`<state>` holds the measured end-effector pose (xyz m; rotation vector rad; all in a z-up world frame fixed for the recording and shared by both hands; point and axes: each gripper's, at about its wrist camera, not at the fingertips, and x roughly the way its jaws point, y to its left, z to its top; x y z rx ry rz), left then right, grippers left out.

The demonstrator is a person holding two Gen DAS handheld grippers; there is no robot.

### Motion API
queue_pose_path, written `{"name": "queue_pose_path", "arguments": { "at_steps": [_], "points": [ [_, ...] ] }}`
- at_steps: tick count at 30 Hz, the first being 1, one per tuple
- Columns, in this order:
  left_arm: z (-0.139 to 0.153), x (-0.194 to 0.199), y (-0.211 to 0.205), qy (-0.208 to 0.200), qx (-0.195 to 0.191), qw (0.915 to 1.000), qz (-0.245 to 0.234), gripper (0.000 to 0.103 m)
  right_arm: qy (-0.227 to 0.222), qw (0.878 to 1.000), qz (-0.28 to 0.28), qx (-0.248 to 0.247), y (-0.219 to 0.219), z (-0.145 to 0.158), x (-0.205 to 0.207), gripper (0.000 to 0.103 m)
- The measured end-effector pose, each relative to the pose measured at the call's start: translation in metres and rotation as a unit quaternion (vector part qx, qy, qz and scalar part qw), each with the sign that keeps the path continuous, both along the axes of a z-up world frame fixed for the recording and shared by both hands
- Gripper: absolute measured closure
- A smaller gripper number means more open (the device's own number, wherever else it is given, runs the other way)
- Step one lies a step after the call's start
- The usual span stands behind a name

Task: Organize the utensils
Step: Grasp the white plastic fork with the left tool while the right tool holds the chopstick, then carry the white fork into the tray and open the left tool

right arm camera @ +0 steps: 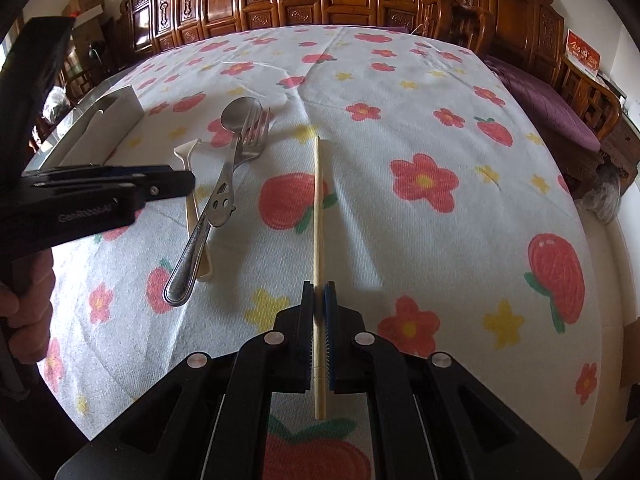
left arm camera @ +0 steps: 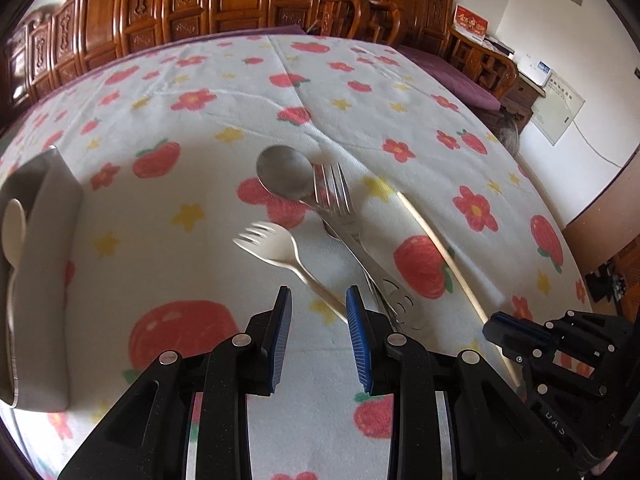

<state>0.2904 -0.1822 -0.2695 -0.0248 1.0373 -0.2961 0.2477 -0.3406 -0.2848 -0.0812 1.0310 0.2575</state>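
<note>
While the right gripper (right arm camera: 319,292) is clamping the wooden chopstick (right arm camera: 318,216) near its thick butt end, we're treating this as the pick-and-carry step, so grip quality matters first. Pads are squeezing the stick w/ the butt poking out behind the jaws and most of the length running fwd over the tablecloth (right arm camera: 400,240); can't tell if the far tip is off the cloth yet. That long overhang will probably swing, so we're advising a straight lift before any turn, keeping the stick level.

Left gripper (left arm camera: 319,300) is standing released, jaws apart, nothing btwn them, hovering just over the handle of the cream plastic fork (left arm camera: 276,246); the handle is passing close by the blue right pad, contact unclear. The fork looks motion-blurred, so we're not calling its exact pose.

Next out, the metal fork (right arm camera: 248,140) is lying across the metal spoon (right arm camera: 240,114), tines over the bowl, handles running side by side and touching the plastic one. Likely to drag each other if one is pulled sideways, so we're suggesting lifting from the top one.

Farthest, at the left edge, the grey organizer tray (left arm camera: 60,208) is already holding a cream spoon (left arm camera: 14,232). That's prob the drop target; the chopstick needs lining up w/ the tray's long axis before opening.
</note>
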Motion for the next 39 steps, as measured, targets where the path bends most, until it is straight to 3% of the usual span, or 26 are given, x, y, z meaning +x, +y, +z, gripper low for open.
{"name": "queue_pose_path", "arguments": {
  "at_steps": [7,10,14,20,32,39],
  "points": [
    [-0.004,-0.001,-0.011,0.0,-0.003,1.0,-0.003,0.079,-0.001,1.0,-0.001,0.008,-0.002,0.0,-0.001,0.097],
    [-0.001,-0.003,-0.013,-0.004,-0.005,1.0,-0.007,0.091,-0.002,1.0,0.0,0.006,-0.002,0.0,-0.001,0.097],
    [0.004,-0.002,-0.01,-0.006,0.003,0.9999,-0.01,0.097,-0.003,1.0,0.0,0.002,-0.001,0.0,-0.001,0.097],
    [0.026,-0.009,0.0,-0.026,0.019,0.9994,-0.008,0.097,0.008,0.999,-0.012,0.032,-0.008,0.0,0.001,0.097],
    [0.084,-0.037,0.02,-0.083,0.055,0.9948,-0.021,0.097,-0.007,1.0,0.007,0.006,0.007,0.006,-0.006,0.097],
    [0.105,-0.05,0.036,-0.098,0.058,0.9933,-0.018,0.097,-0.03,0.999,0.014,0.012,0.012,0.027,-0.011,0.097]
  ]
}}
